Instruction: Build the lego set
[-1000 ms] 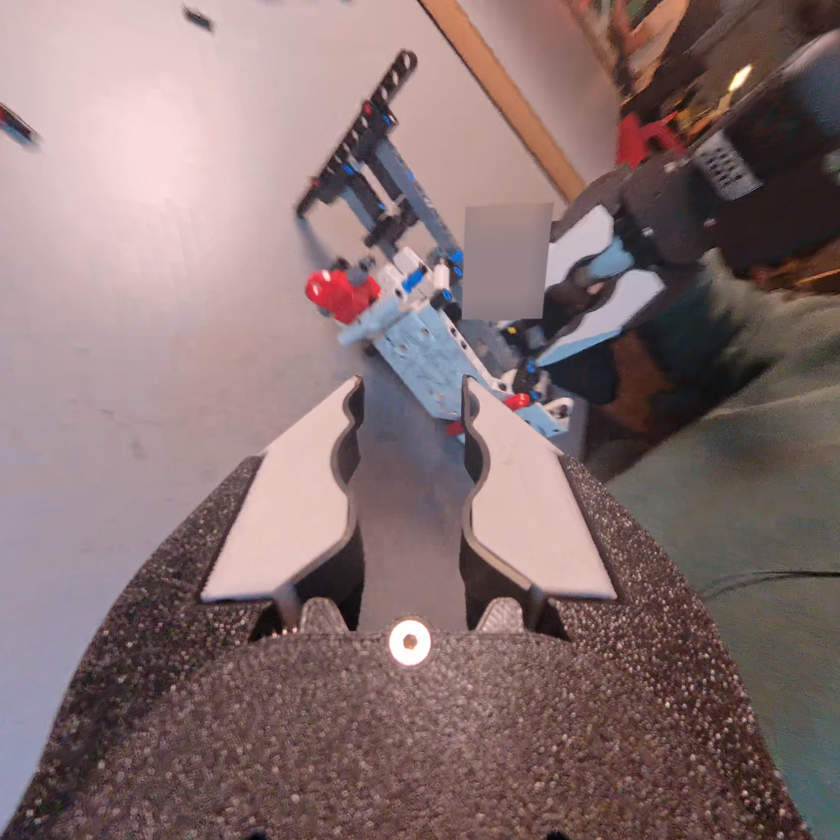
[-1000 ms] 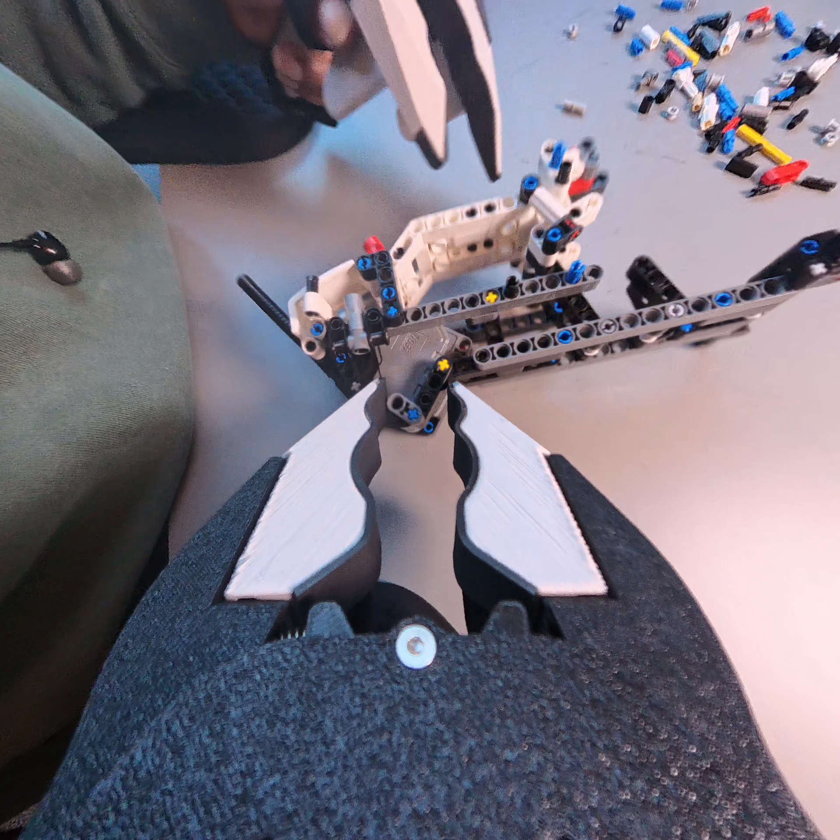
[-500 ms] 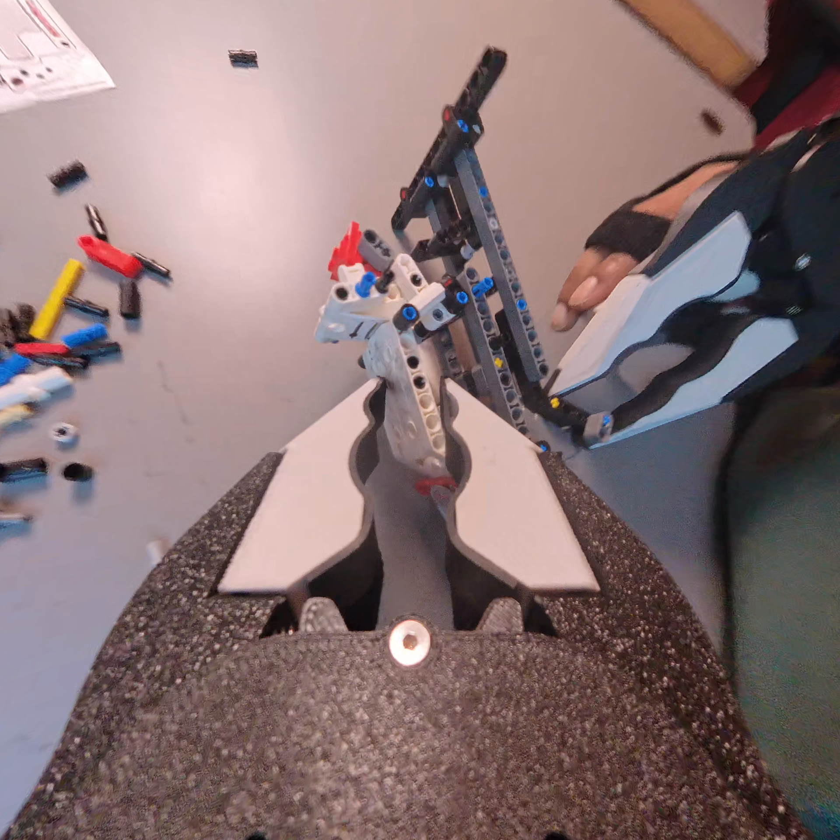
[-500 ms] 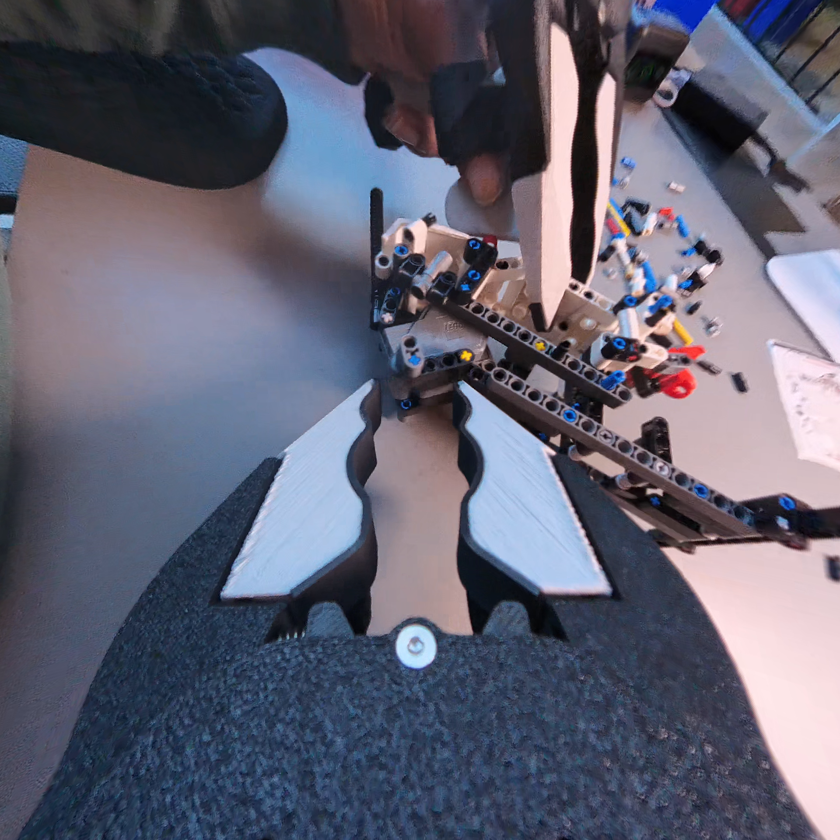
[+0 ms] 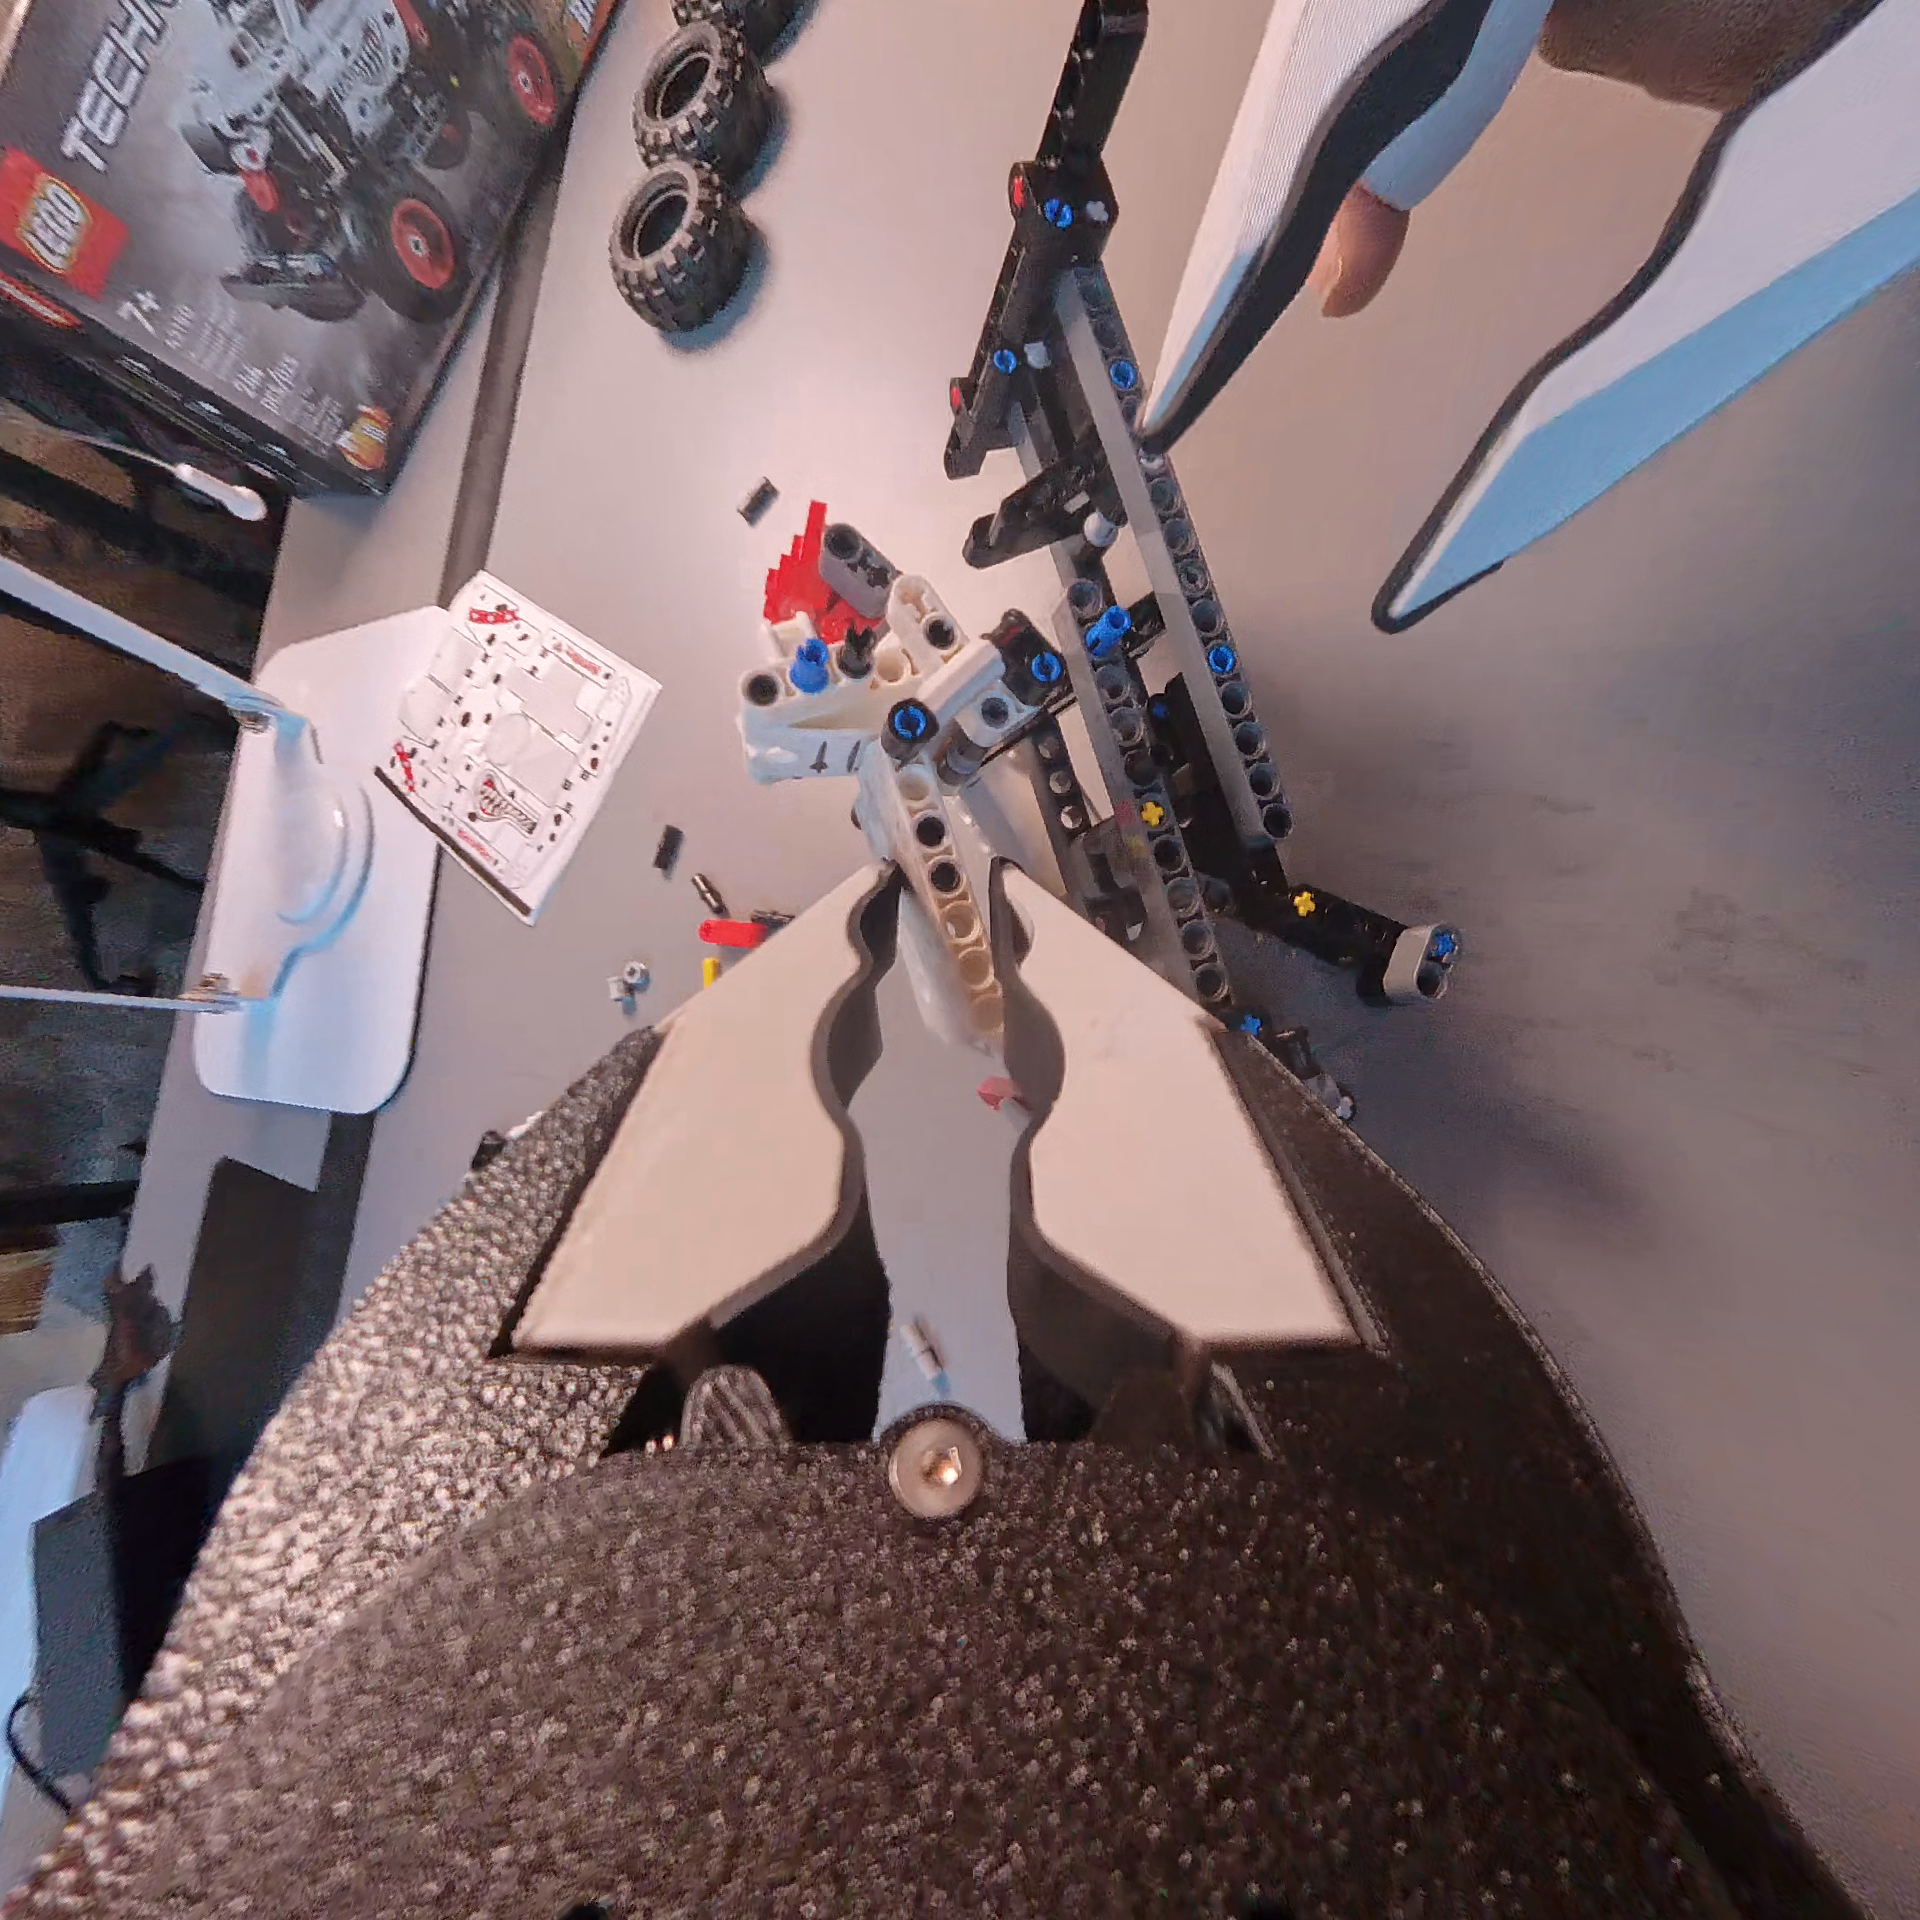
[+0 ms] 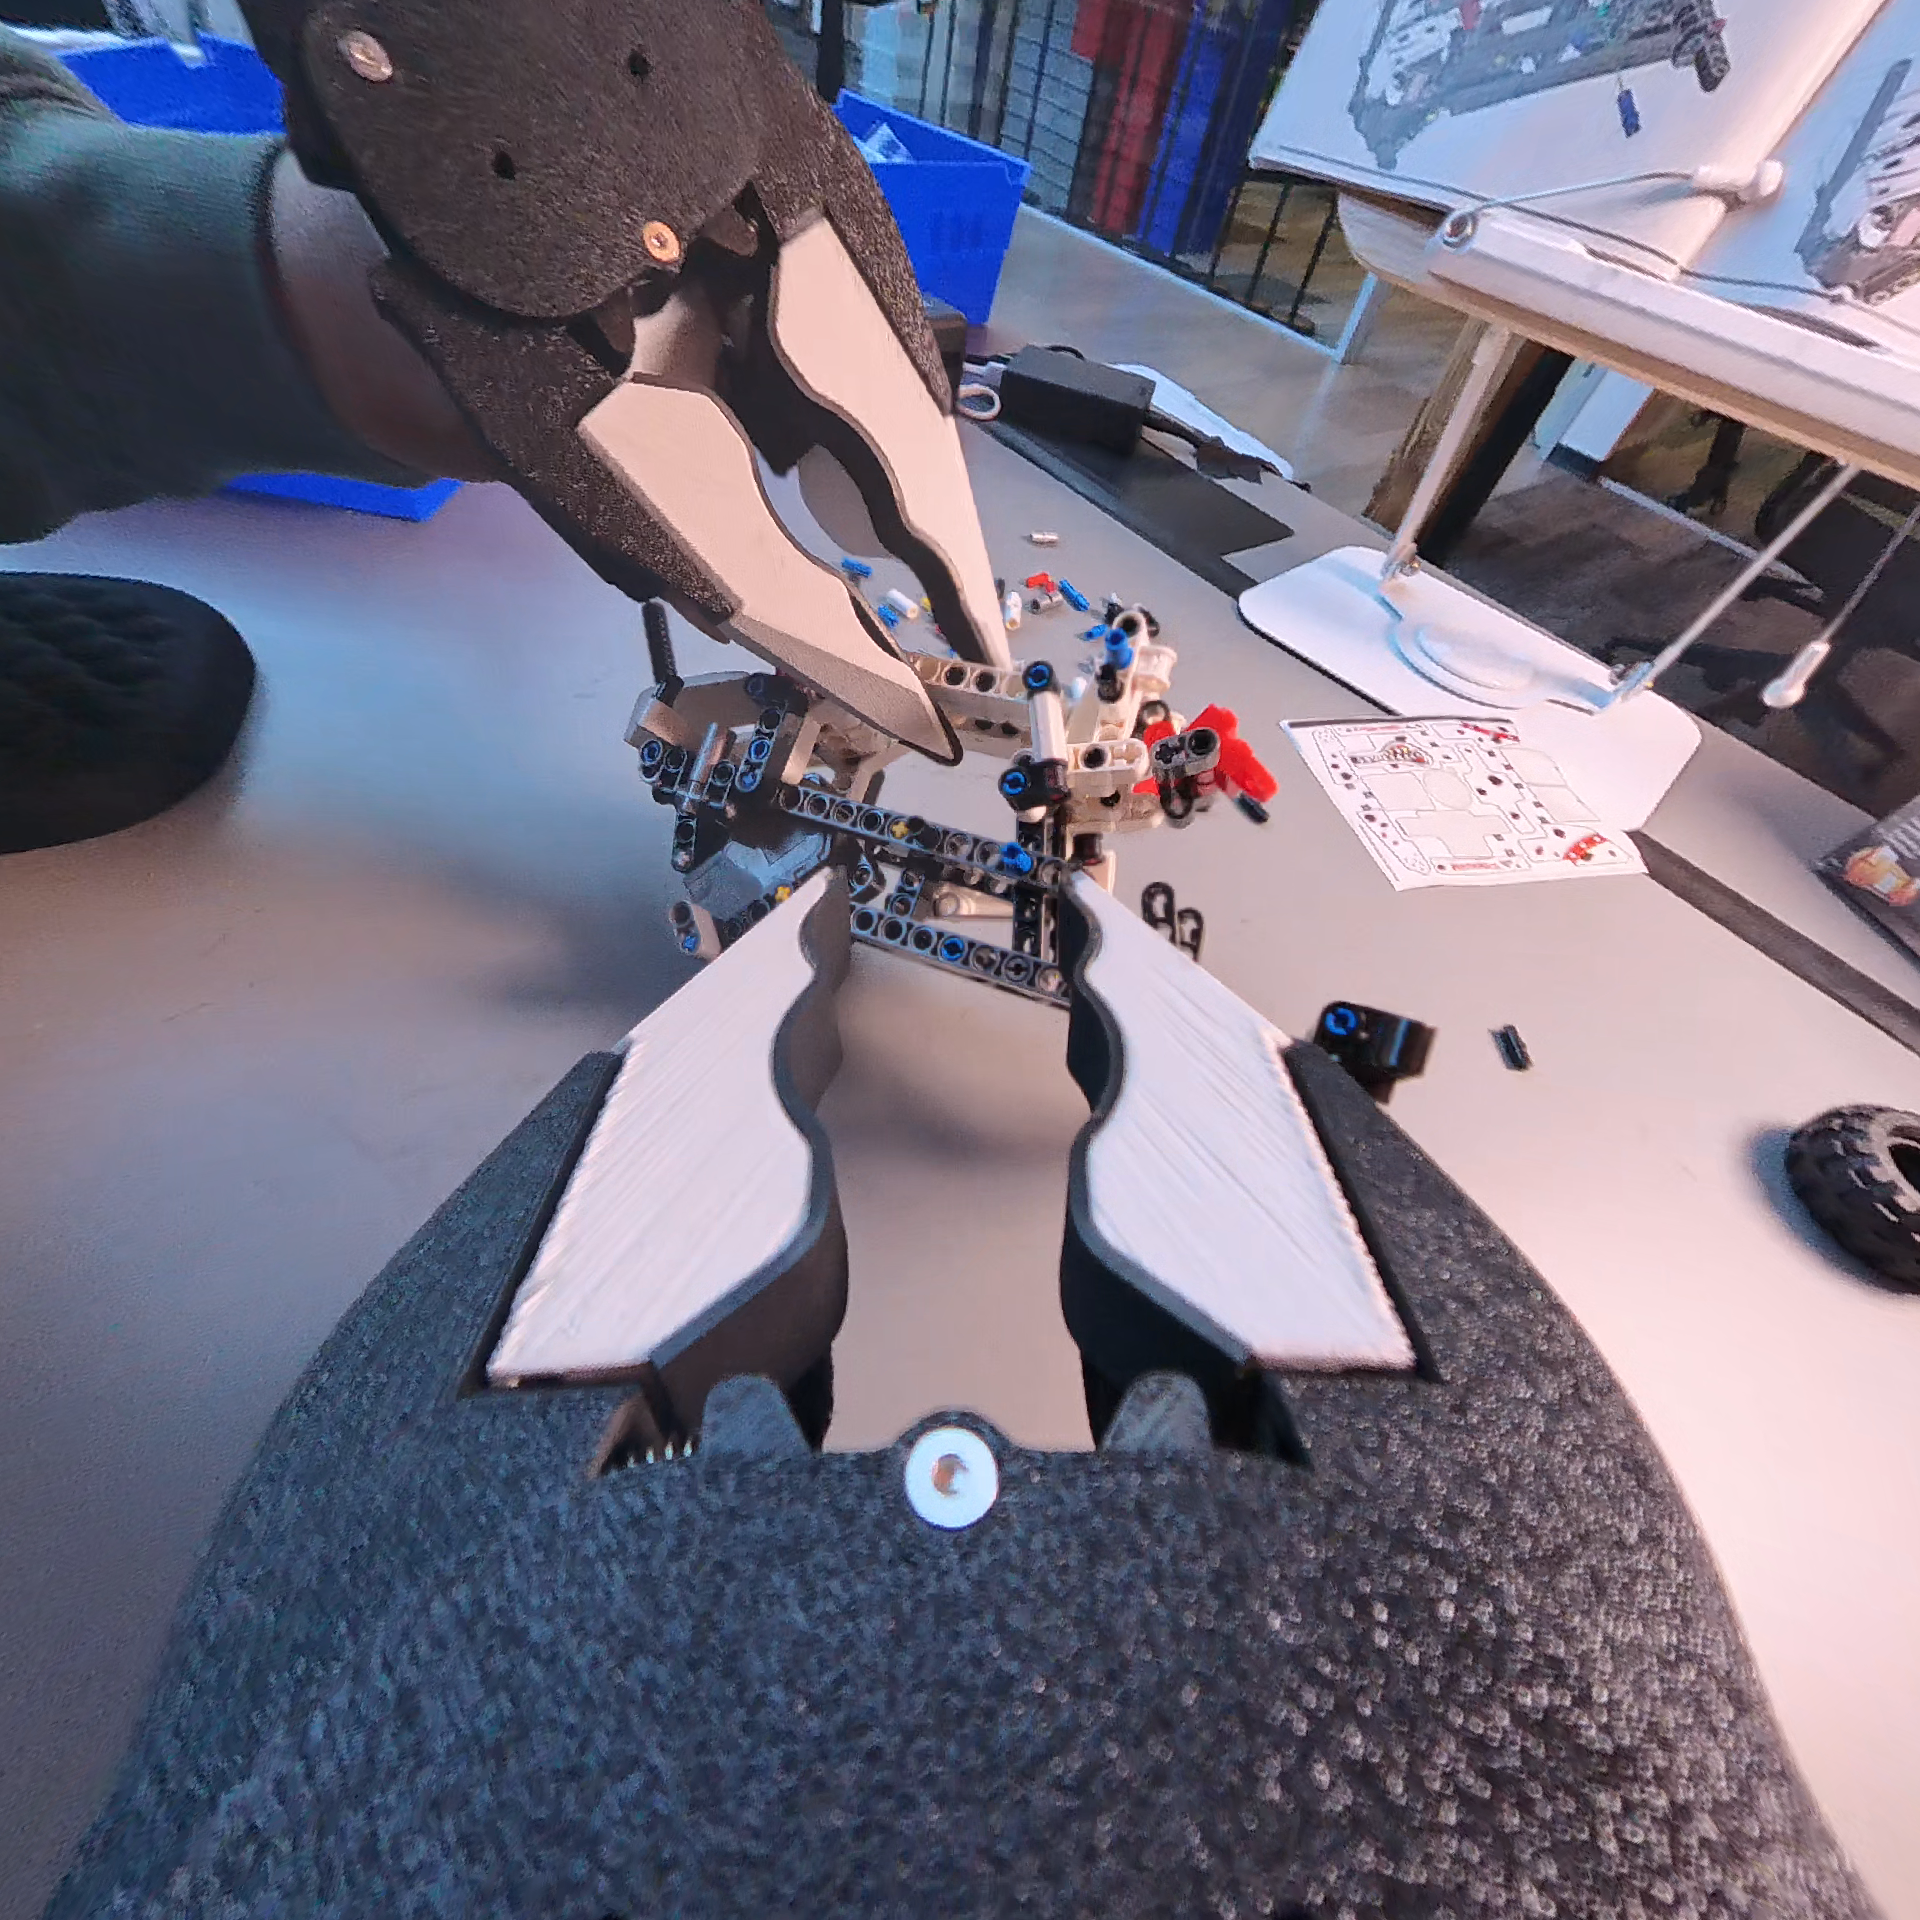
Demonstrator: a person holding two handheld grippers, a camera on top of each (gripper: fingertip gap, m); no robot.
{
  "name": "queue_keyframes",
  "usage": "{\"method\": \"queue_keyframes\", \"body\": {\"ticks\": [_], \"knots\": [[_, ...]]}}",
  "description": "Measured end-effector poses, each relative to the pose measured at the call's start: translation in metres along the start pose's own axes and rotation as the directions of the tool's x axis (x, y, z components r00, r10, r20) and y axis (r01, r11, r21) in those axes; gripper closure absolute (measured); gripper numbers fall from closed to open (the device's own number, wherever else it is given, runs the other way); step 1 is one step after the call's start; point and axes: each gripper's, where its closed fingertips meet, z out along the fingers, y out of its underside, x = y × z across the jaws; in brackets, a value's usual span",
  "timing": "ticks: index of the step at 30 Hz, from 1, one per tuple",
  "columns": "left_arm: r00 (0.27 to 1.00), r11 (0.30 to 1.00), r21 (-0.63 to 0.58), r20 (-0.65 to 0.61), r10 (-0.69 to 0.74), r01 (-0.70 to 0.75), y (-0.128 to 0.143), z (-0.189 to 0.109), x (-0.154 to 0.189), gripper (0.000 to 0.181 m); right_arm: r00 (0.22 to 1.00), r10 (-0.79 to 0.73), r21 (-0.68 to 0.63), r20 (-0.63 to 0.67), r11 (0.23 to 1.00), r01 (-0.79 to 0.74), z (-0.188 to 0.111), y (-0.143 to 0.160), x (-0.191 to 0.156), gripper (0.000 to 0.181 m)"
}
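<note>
At the far left of the left wrist view a set box (image 5: 260,218) is propped at the counter (image 5: 1558,1143) edge, with two loose tyres (image 5: 686,156) beside it and a sticker sheet (image 5: 520,743) nearer in. The step in hand is judged to be the steadying of the half-built chassis (image 5: 1132,665) for a further fitting — the model is far from complete, since the wheels are not yet mounted.

The left hand-held gripper (image 5: 940,894) is closed on the white beam (image 5: 951,914) at the model's near end, that beam being pinched between its tips. To the right, the long grey and black frame rails (image 5: 1164,540) run away across the counter.

In the right wrist view the right hand-held gripper (image 6: 945,904) stands spread, holding nothing (its tips lie just beside the frame rails, one at each side). The next move is judged to call for a closing of those tips on the rails, or for a loose piece (image 6: 1371,1039) to be fetched from the right — a firm hold by the left being needed either way.
</note>
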Motion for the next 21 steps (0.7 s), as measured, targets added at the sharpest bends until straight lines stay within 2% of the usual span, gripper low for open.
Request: {"method": "queue_keyframes", "body": {"ticks": [8, 21], "knots": [[0.986, 0.996, -0.072, 0.157, 0.056, -0.045, 0.0, 0.0, -0.02, 0.164, 0.994, 0.064, -0.069, -0.093, 0.995, -0.07, 0.01, 0.003, 0.009, 0.143], [0.919, 0.955, -0.159, 0.27, 0.287, -0.251, -0.004, -0.003, -0.025, 0.165, 0.989, 0.076, -0.061, -0.129, 0.995, -0.084, 0.005, 0.0, 0.017, 0.139]]}}
